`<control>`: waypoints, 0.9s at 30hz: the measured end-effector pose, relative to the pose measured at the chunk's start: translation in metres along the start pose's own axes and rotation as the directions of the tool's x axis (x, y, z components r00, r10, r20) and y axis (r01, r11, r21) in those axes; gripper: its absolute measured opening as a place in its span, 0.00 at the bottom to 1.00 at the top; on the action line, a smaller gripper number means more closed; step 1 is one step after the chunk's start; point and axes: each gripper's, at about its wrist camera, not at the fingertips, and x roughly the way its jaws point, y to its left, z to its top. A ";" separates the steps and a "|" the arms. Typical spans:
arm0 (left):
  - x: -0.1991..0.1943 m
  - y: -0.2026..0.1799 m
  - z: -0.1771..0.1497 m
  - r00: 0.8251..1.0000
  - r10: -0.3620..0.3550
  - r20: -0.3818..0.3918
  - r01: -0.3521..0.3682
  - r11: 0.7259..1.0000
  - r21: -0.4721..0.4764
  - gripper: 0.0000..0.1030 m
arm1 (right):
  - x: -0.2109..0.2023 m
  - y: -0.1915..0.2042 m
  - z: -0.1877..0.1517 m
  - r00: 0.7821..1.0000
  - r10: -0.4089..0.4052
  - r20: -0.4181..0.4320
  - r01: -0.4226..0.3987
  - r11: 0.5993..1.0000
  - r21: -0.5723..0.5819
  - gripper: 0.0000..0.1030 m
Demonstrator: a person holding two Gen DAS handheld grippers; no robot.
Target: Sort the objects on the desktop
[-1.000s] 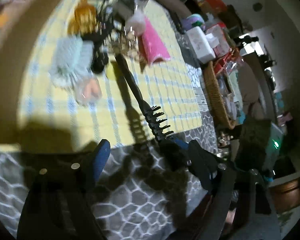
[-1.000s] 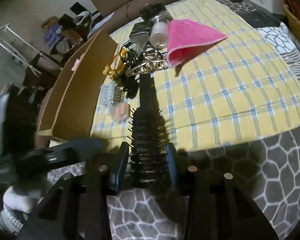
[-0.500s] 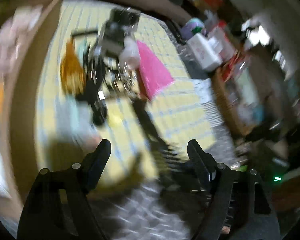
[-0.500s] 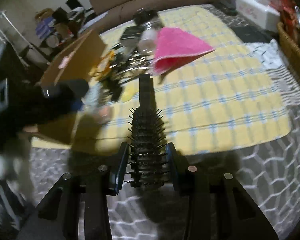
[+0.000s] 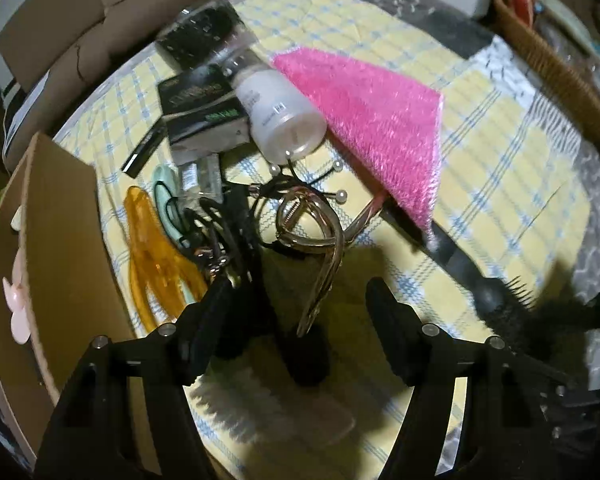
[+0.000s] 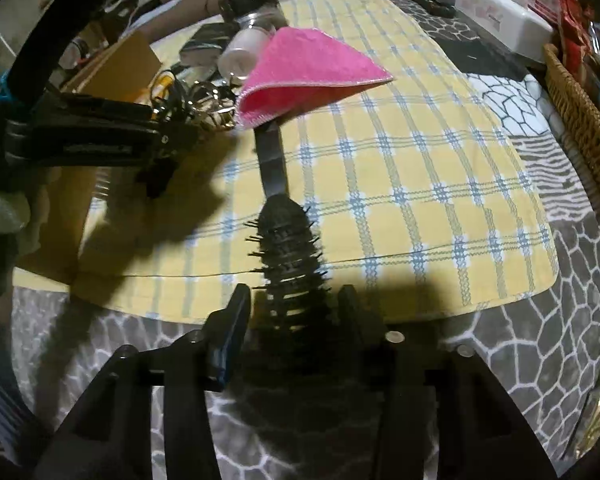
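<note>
on the yellow-and-blue checked cloth (image 6: 400,168) that covers the middle of the worktop, a heap of small things lies toward the far left corner, beside a brown cardboard box (image 5: 56,240) at the cloth's left edge. the right tool (image 6: 292,312) is clenched on the bristled head of a black round hairbrush (image 6: 288,248), near the cloth's near edge; the brush's handle runs away from the tool and its far end disappears under a folded pink fuzzy cloth (image 6: 304,68). in the left wrist view the same brush (image 5: 468,276) crosses the right side, handle tucked under the pink cloth (image 5: 376,120). the left tool (image 5: 296,308) hangs released, fingers wide apart, just over the heap; between them sits a gold metal hair claw (image 5: 316,236), with a tangle of black hair ties (image 5: 224,220) to its left, though whether the fingers touch anything is hard to tell. an orange translucent hair clip (image 5: 152,256) lies against the box wall, a pale green clip (image 5: 168,200) next to it. farther back a white plastic bottle (image 5: 280,120) lies on its side, its base toward the camera, touching a black-and-silver rectangular carton (image 5: 200,112). a pale pink flower-shaped clip (image 5: 14,308) is on the box's left side. along the worktop's right edge stands a woven wicker basket (image 6: 580,120), and at the far right corner a white tissue box (image 6: 500,16).
</note>
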 end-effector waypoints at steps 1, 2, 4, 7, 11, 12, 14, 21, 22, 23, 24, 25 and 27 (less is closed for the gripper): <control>0.003 -0.004 0.000 1.000 0.027 0.006 -0.027 0.999 0.024 0.64 | 0.002 0.000 0.001 1.000 -0.007 0.001 0.007 1.000 -0.002 0.52; 0.005 -0.008 0.000 0.998 0.060 0.014 -0.061 0.997 0.057 0.60 | 0.002 -0.001 0.002 1.000 -0.009 0.004 0.009 1.000 0.000 0.54; 0.010 -0.020 0.000 0.992 0.123 0.035 -0.127 0.984 0.128 0.45 | 0.004 0.000 0.005 1.000 -0.006 0.011 0.006 1.000 0.004 0.56; 0.011 -0.033 0.000 0.981 0.178 0.082 -0.192 0.958 0.212 0.28 | 0.005 0.004 0.009 1.000 -0.013 0.019 0.013 1.000 -0.008 0.56; -0.001 -0.038 0.000 0.990 0.100 0.101 -0.121 0.967 0.225 0.05 | 0.011 0.010 0.011 0.999 -0.026 0.019 0.026 0.999 -0.028 0.56; -0.007 -0.037 -0.001 0.992 0.069 0.108 -0.091 0.972 0.216 0.05 | 0.012 0.010 0.011 0.999 -0.027 0.019 0.028 0.999 -0.030 0.56; -0.022 -0.029 -0.002 0.992 -0.008 0.124 -0.014 0.985 0.175 0.05 | 0.016 0.009 0.012 0.999 -0.029 0.018 0.029 0.999 -0.030 0.56; -0.083 0.010 -0.008 0.950 -0.247 0.188 0.241 0.969 0.055 0.05 | 0.017 0.013 0.015 0.998 -0.051 0.038 0.054 0.996 -0.068 0.39; -0.090 0.014 -0.009 0.944 -0.264 0.197 0.260 0.965 0.043 0.05 | 0.016 0.013 0.016 0.999 -0.028 0.038 0.030 0.998 -0.058 0.37; -0.096 0.020 -0.010 0.939 -0.278 0.204 0.278 0.960 0.030 0.05 | 0.014 0.012 0.016 0.999 0.002 0.042 0.000 0.999 -0.043 0.37; -0.104 0.026 -0.012 0.932 -0.293 0.214 0.297 0.955 0.017 0.05 | 0.012 0.010 0.016 0.998 0.036 0.050 -0.035 0.999 -0.021 0.36; -0.109 0.034 -0.012 0.924 -0.307 0.225 0.315 0.949 0.002 0.05 | 0.009 0.007 0.017 0.996 0.074 0.059 -0.074 0.997 0.006 0.36; -0.124 0.049 -0.017 0.909 -0.328 0.256 0.344 0.939 -0.021 0.05 | 0.001 0.004 0.018 0.988 0.129 0.086 -0.133 0.990 0.041 0.36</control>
